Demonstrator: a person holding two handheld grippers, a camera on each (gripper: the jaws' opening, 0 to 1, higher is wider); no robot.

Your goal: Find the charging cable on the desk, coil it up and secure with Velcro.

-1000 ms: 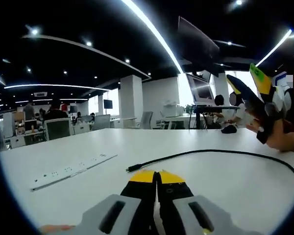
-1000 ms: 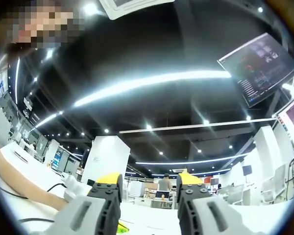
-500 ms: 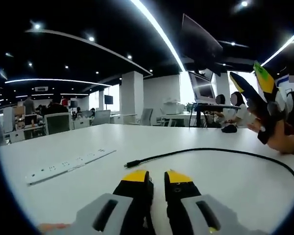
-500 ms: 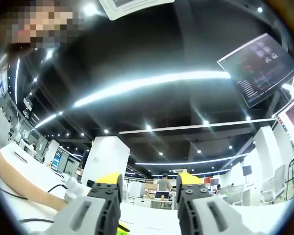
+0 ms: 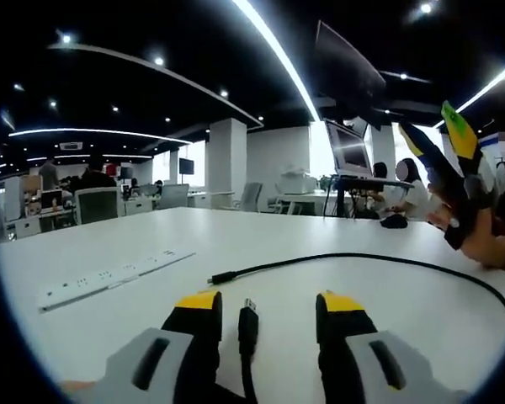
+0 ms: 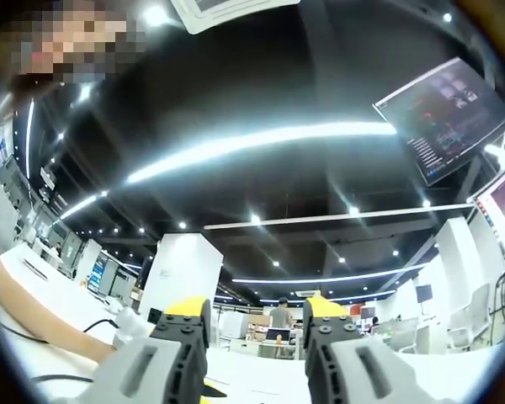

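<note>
Left gripper view: left gripper (image 5: 267,307) at bottom centre, yellow-tipped jaws spread wide, gripping nothing. Between them, low in the frame, one plug end of the black charging cable (image 5: 345,259), lying loose on the white desk (image 5: 261,231) in the gap and touching neither jaw as far as can be told. From another plug end just above the jaws, cable running right across mid-frame, then curving down toward the lower right edge. White power strip (image 5: 109,277) flat on the desk at centre left, well apart from the cable. At right edge, right gripper (image 5: 442,139) raised above the desk, held in a hand (image 5: 484,240), its yellow and green tips angled apart. Open-plan office behind, with monitors (image 5: 347,150) hanging at upper right and seated people far back.

Right gripper view: right gripper (image 6: 255,310) at bottom centre pointing up at a dark ceiling with light strips, jaws parted with a clear gap, nothing between them. Bare forearm (image 6: 34,316) crossing lower left; thin black cable beside it. Ceiling screen (image 6: 442,105) at upper right.
</note>
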